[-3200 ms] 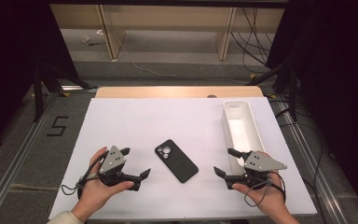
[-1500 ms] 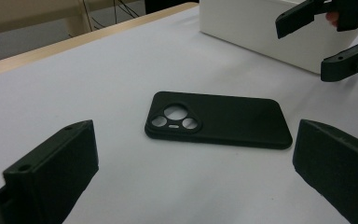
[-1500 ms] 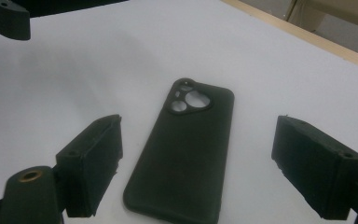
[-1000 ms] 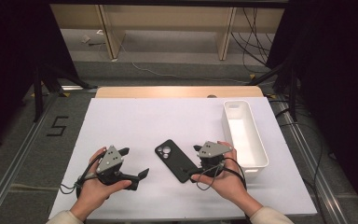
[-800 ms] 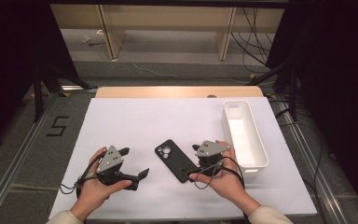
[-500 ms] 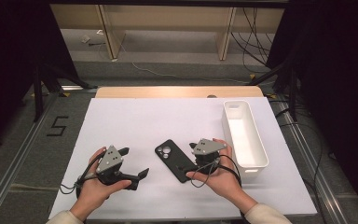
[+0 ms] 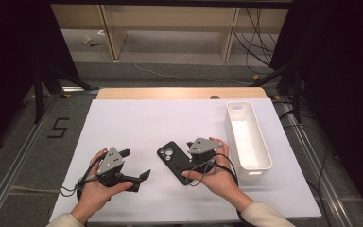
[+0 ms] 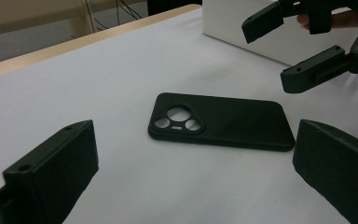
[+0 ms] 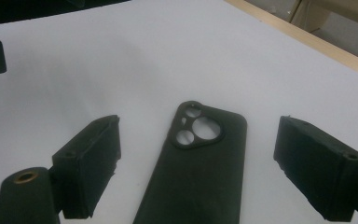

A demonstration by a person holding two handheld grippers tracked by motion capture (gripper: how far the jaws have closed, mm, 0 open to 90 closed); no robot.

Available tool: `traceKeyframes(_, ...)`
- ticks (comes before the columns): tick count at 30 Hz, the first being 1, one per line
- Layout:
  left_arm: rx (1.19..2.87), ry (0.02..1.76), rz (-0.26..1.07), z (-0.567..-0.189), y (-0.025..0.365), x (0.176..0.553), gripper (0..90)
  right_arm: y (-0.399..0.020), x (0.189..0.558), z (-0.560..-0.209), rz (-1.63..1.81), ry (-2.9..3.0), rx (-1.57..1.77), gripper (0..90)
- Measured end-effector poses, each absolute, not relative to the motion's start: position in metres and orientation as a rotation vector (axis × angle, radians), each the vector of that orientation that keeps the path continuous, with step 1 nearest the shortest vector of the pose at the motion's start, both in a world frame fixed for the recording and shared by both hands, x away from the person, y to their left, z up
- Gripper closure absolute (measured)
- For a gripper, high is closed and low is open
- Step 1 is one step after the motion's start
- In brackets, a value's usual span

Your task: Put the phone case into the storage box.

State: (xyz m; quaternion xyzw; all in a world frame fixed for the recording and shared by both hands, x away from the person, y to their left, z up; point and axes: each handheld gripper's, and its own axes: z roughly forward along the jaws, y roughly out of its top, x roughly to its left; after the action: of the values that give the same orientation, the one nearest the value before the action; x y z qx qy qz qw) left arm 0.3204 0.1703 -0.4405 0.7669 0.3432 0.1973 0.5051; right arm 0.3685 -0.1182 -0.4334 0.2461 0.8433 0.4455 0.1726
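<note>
Here the white sheet point(image 7: 137, 123) that covers the table is the biggest thing in view, and everything else can be placed from the black phone case point(image 7: 176, 161) lying flat on it, back up, its camera cutout at the far end. The white bin point(image 7: 246, 137) stands well to the right of the case, long and narrow, its length running away from the person much as the case does, though the case is angled a little with its far end leaning left.

The right gripper point(image 7: 194, 156) is the nearer one by far: it sits just beside the near right part of the case, and in the right gripper view the case point(image 9: 196, 172) runs straight up between the two black jaws, its long axis in line with the gripper's reach, camera cutout farthest away. Those jaws have just been widening and now stand apart on either side of the case with a gap showing to each long edge, so nothing is pinched yet. To my eye the coming grip turns on that alignment: closing from here would catch the case across its width.

The left gripper point(image 7: 136, 167) rests to the left of the case, clearly apart from it, jaws spread wide and empty; in its own view the case point(image 8: 221, 122) lies crosswise ahead.
</note>
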Motion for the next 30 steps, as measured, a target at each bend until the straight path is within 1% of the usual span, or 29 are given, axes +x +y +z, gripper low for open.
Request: traceKeyframes(30,1.845,0.830,0.477,-0.440,0.171,0.320,0.0,-0.091,0.383,-0.436,1.211,2.413,0.754,13.9)
